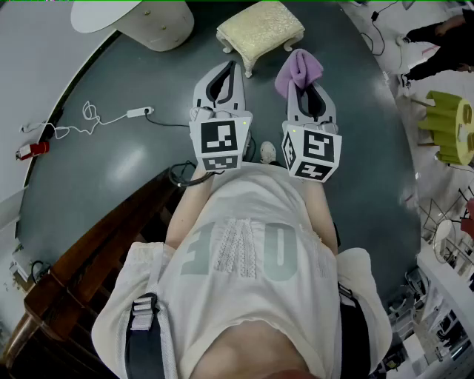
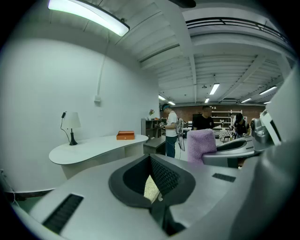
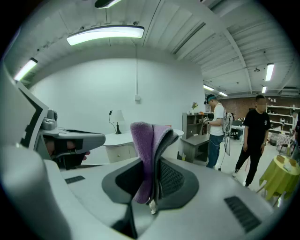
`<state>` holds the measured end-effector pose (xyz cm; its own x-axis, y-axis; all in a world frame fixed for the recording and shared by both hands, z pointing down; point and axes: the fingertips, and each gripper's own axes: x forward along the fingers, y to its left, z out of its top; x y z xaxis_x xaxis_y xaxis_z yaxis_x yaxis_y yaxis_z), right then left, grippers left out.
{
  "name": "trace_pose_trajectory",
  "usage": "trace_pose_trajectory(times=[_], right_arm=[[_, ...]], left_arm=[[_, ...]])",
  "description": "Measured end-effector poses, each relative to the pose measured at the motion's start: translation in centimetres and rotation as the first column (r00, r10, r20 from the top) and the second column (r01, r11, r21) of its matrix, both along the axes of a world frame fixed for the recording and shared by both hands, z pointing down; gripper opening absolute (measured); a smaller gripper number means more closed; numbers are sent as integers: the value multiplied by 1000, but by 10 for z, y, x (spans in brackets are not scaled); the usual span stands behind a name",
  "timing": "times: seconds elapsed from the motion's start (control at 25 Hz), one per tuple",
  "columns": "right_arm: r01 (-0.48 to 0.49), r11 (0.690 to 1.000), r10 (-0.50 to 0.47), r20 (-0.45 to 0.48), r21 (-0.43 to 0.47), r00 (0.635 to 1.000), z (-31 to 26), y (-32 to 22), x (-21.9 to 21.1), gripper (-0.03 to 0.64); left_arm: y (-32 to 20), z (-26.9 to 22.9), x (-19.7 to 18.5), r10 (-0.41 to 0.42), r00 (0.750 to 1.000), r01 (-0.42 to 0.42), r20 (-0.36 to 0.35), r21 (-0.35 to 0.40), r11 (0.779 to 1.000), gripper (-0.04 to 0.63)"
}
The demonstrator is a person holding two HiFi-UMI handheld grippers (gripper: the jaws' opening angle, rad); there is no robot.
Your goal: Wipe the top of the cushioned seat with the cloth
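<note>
The cushioned seat (image 1: 261,29), a cream footstool with white legs, stands on the dark floor ahead of both grippers. My right gripper (image 1: 305,87) is shut on a purple cloth (image 1: 298,70) that sticks up past its tips; in the right gripper view the cloth (image 3: 143,154) hangs folded between the jaws of that gripper (image 3: 154,140). My left gripper (image 1: 224,74) is held beside it, jaws together with nothing in them. In the left gripper view a cream sliver of the seat (image 2: 150,187) shows through the left gripper (image 2: 151,157), and the cloth (image 2: 201,143) shows at the right.
A white rounded table (image 1: 141,18) stands at the far left. A white cable with a power strip (image 1: 137,112) lies on the floor. Dark wooden furniture (image 1: 96,259) is at my lower left, a yellow-green object (image 1: 448,126) at the right. Two people (image 3: 255,136) stand beyond.
</note>
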<state>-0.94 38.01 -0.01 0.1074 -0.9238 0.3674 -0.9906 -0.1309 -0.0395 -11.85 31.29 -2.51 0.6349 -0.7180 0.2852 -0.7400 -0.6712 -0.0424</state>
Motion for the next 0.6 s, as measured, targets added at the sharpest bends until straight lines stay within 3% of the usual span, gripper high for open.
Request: trace_pose_trajectory(times=[0.32,0.6], right_arm=[[14,1000,-14,0,0,1000,-1,8,-2,87],[-21,999,21,20,29,1000,-5,-6,-11,87]], left_arm=[[15,-10,1,16,1000,-15,-24,40,999,6],[-4,-12,-18,18,999,-16,-45,44,999,6]])
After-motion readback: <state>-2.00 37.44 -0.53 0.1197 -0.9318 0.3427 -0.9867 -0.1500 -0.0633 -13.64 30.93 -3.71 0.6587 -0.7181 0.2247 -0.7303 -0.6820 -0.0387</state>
